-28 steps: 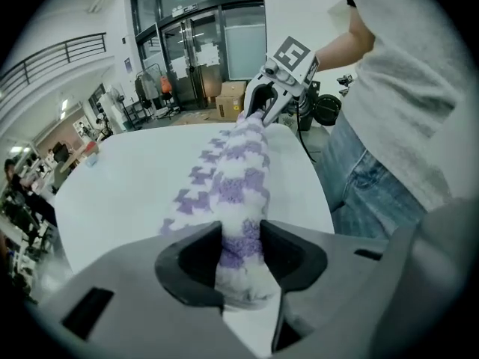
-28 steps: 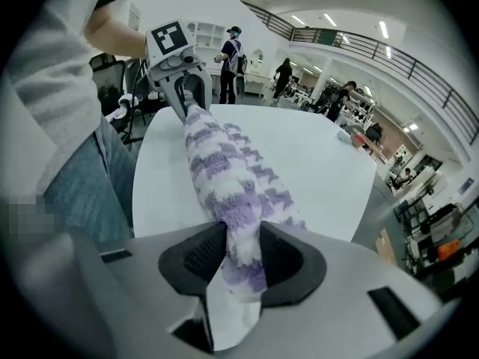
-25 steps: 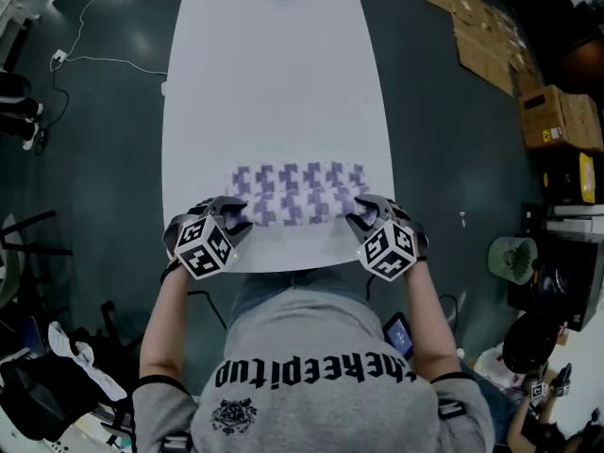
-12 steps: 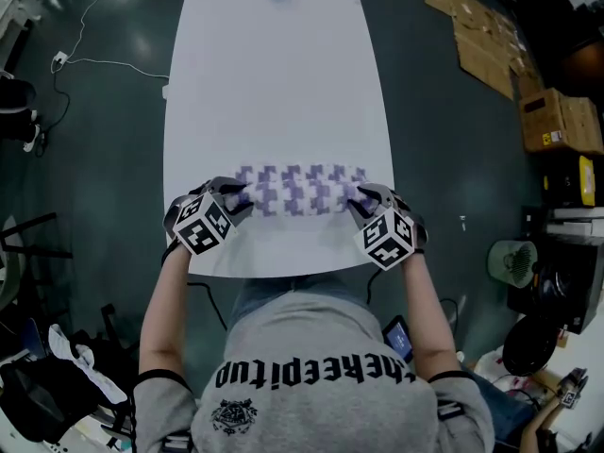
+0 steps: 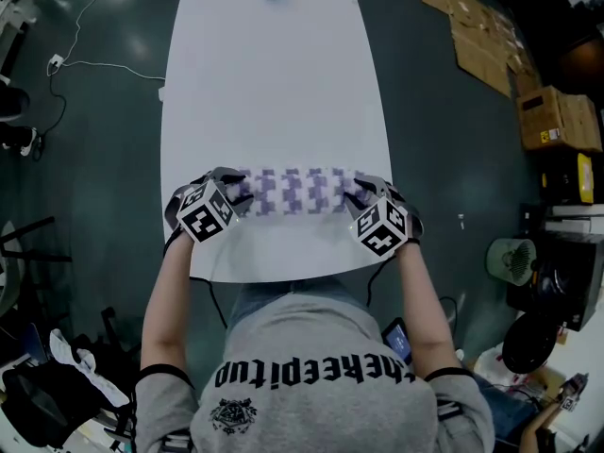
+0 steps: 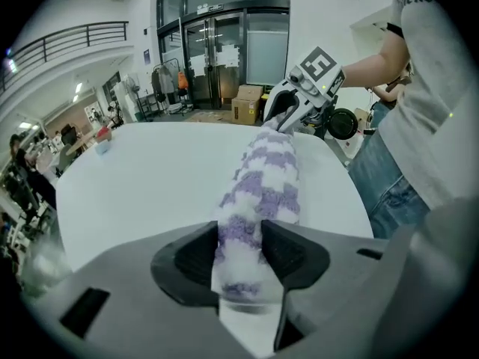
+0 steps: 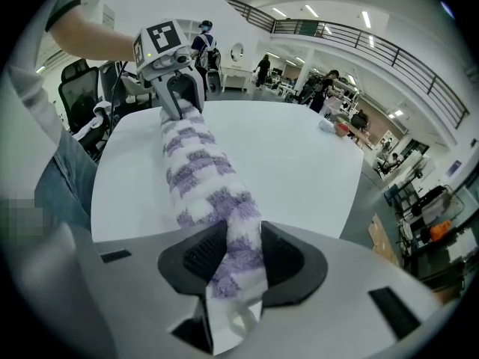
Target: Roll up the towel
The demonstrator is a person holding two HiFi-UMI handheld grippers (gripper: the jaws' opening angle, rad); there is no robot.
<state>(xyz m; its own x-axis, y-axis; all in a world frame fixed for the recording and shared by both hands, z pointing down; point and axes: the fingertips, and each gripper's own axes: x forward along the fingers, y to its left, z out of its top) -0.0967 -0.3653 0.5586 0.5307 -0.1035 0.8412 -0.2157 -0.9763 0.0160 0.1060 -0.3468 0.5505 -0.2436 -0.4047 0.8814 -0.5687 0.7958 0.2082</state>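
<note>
Towel: the towel (image 5: 302, 192) lies as a plump roll across the near part of the surface (image 5: 274, 83), running from one claw to the other, a little way in from the edge by the person
Left claw: the left claw (image 5: 237, 190) has one end of the roll between its pads, which touch the pile on both sides; its jaws have just been opening a little, so the hold looks light
Right claw: the right claw (image 5: 358, 193) is closed narrowly on the other end, with the pile squeezed in at the pads
Risk, springing open: if the left hold loosens more, that end will likely relax and the outer layer may fall away
Risk, cone: if one end is turned or pushed more than the other, the roll will probably skew and go thicker on one side
Risk, sliding: the smooth top gives the cloth little to bite on, so a push may skid the roll instead of turning it
Risk, loose end: a pale fold hangs below the right pads; hem or loop, I cannot tell; it could catch
Material: thick fleecy plush in purple and white blocks, probably soft and springy
Shape: a fat cylinder pinched flat at each end
Surface: white, smooth, long, with curved sides
Pads: dark and ribbed
</note>
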